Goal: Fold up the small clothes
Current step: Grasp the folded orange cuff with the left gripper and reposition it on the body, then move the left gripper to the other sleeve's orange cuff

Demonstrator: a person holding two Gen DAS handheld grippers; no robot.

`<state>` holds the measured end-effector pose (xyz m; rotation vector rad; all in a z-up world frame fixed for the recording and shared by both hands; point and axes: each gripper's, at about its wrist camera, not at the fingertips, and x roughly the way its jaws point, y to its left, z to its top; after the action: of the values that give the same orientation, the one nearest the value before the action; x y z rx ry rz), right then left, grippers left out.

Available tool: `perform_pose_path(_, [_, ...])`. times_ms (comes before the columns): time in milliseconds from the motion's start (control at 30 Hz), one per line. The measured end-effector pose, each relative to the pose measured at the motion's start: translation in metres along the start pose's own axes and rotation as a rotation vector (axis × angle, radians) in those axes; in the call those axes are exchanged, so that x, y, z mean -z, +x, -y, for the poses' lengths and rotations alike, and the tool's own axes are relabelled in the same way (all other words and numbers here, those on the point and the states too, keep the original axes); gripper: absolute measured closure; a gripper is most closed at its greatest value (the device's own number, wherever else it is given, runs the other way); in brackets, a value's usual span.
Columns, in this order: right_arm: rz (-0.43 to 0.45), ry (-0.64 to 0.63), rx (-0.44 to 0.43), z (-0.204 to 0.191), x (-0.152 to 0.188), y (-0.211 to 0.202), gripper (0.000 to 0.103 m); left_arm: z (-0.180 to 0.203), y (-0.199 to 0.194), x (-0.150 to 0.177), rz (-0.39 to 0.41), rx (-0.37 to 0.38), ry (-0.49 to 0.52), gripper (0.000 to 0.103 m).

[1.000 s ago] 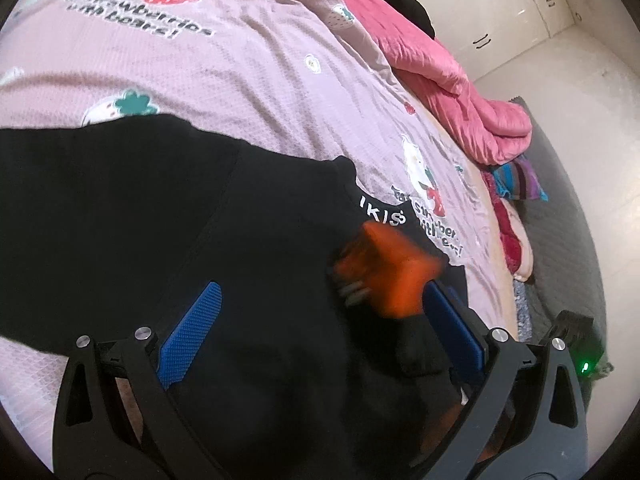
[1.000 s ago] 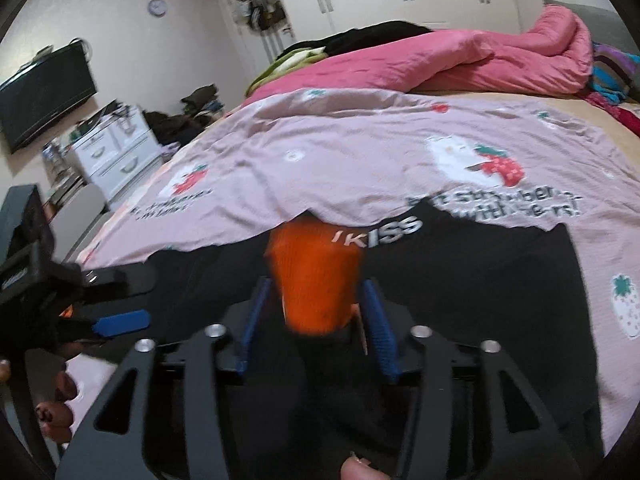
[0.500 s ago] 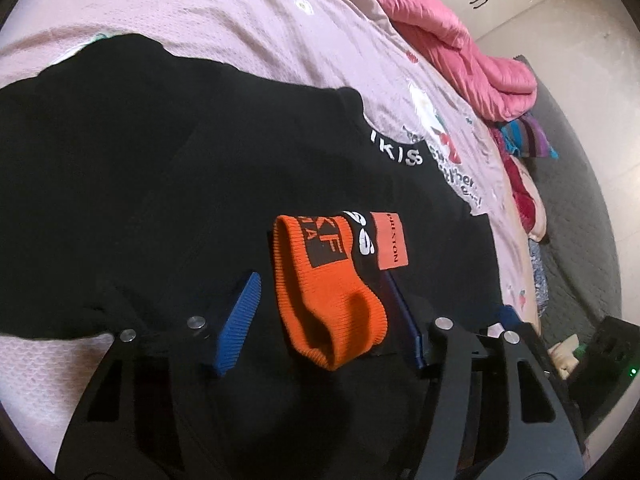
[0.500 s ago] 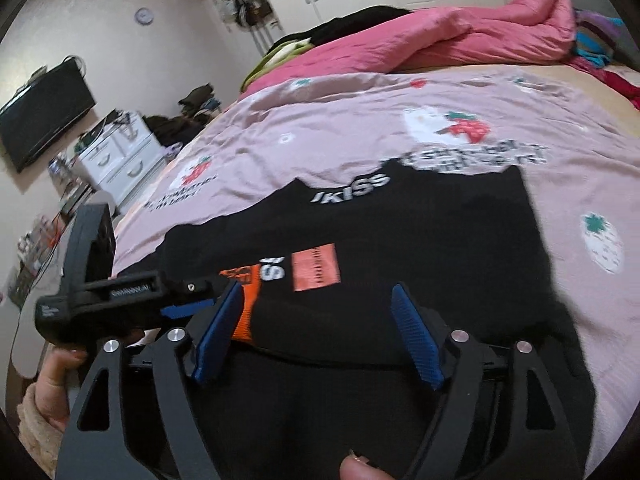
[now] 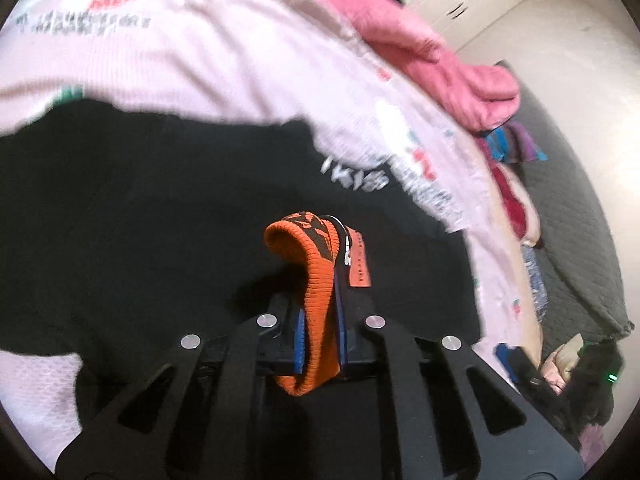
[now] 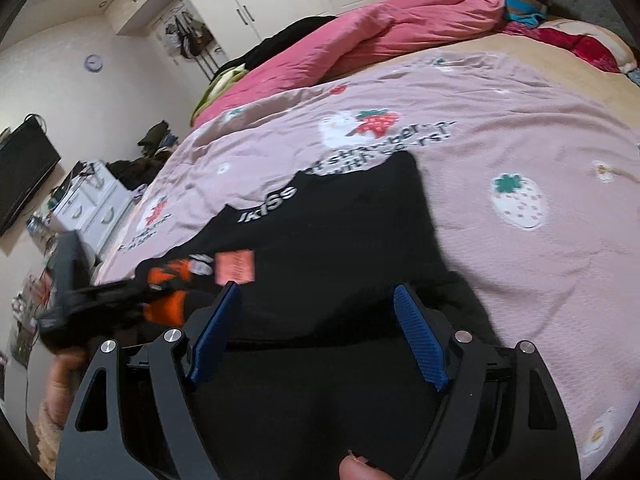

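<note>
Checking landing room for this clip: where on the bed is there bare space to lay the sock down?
Bare bedspread lies right of the black shirt, up to the strawberry print, and between the shirt's collar and the pink quilt. It is crowded on the shirt's left, where the left gripper pinches the orange sock. The right gripper is open over the shirt.

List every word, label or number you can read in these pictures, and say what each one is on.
"IKISS", white letters: on the black garment, at its far edge.
"...strawber..." over "with ...rs!": on the pink bedspread, beside a strawberry print; the rest is blurred.
Orange tag on the orange and black sock: print too blurred to read.
Black lettering on the sock's cuff: folded, unreadable.
Wall clock: too small to read.
</note>
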<state>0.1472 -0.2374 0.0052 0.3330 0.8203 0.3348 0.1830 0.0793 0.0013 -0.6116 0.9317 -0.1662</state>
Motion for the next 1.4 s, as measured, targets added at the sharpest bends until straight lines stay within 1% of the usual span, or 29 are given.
perform_pose_path(100, [0.006, 0.017, 0.007, 0.009, -0.003, -0.001, 0.025, 0.004, -0.021, -0.004, 0.051, 0.01, 0.02, 0.098])
perform_pose_path(133, [0.008, 0.02, 0.012, 0.011, -0.003, -0.001, 0.025, 0.002, -0.027, -0.004, 0.058, 0.018, 0.016, 0.098])
perform_pose_path(233, [0.006, 0.019, 0.021, 0.012, -0.004, 0.002, 0.025, -0.003, -0.032, -0.003, 0.064, 0.006, 0.017, 0.098])
perform_pose_path(300, [0.0, 0.013, 0.03, 0.012, -0.004, 0.004, 0.025, -0.008, -0.031, -0.002, 0.059, -0.015, 0.019, 0.098])
perform_pose_path(400, [-0.005, -0.004, 0.033, 0.008, -0.005, 0.008, 0.025, -0.014, -0.028, 0.003, 0.04, -0.022, 0.004, 0.098])
perform_pose_path(533, [-0.017, -0.044, 0.048, 0.0, -0.006, 0.014, 0.025, -0.017, -0.027, 0.006, 0.034, -0.042, 0.004, 0.097])
perform_pose_path(633, [-0.025, -0.085, 0.058, -0.008, -0.006, 0.019, 0.025, -0.017, -0.031, 0.007, 0.049, -0.085, 0.025, 0.093])
perform_pose_path(733, [-0.05, -0.125, 0.06, -0.017, -0.006, 0.027, 0.025, -0.014, -0.039, 0.007, 0.079, -0.14, 0.051, 0.093])
perform_pose_path(833, [-0.085, -0.178, 0.078, -0.027, -0.004, 0.041, 0.025, -0.011, -0.041, 0.008, 0.083, -0.186, 0.078, 0.093])
perform_pose_path(900, [-0.114, -0.205, 0.082, -0.033, -0.002, 0.051, 0.025, -0.008, -0.036, 0.011, 0.066, -0.201, 0.1, 0.089])
perform_pose_path(933, [-0.128, -0.218, 0.088, -0.035, -0.001, 0.056, 0.025, -0.009, -0.031, 0.013, 0.047, -0.206, 0.106, 0.085])
perform_pose_path(967, [-0.139, -0.228, 0.093, -0.037, 0.001, 0.06, 0.025, -0.009, -0.024, 0.015, 0.022, -0.213, 0.109, 0.081])
perform_pose_path(1033, [-0.167, -0.244, 0.109, -0.039, 0.005, 0.07, 0.025, -0.015, -0.007, 0.022, -0.043, -0.245, 0.108, 0.077])
perform_pose_path(1100, [-0.204, -0.245, 0.137, -0.036, 0.011, 0.081, 0.022, -0.023, 0.003, 0.028, -0.074, -0.271, 0.09, 0.071])
perform_pose_path(1133, [-0.223, -0.241, 0.153, -0.034, 0.013, 0.086, 0.022, -0.027, 0.005, 0.032, -0.077, -0.282, 0.082, 0.065])
perform_pose_path(1167, [-0.243, -0.236, 0.166, -0.031, 0.017, 0.092, 0.022, -0.032, 0.006, 0.034, -0.075, -0.279, 0.075, 0.065])
perform_pose_path(1200, [-0.244, -0.237, 0.166, -0.028, 0.019, 0.093, 0.022, -0.035, 0.005, 0.035, -0.067, -0.265, 0.066, 0.065])
perform_pose_path(1233, [-0.238, -0.241, 0.166, -0.028, 0.02, 0.093, 0.022, -0.036, 0.004, 0.036, -0.063, -0.255, 0.062, 0.065])
perform_pose_path(1300, [-0.222, -0.245, 0.155, -0.03, 0.021, 0.088, 0.019, -0.035, -0.001, 0.037, -0.059, -0.242, 0.073, 0.059])
perform_pose_path(1333, [-0.214, -0.241, 0.148, -0.031, 0.021, 0.085, 0.017, -0.033, -0.004, 0.036, -0.056, -0.249, 0.083, 0.05])
perform_pose_path(1367, [-0.199, -0.233, 0.136, -0.032, 0.021, 0.08, 0.014, -0.03, -0.007, 0.036, -0.051, -0.255, 0.09, 0.048])
perform_pose_path(1400, [-0.191, -0.229, 0.132, -0.033, 0.021, 0.077, 0.013, -0.028, -0.01, 0.037, -0.043, -0.252, 0.097, 0.048])
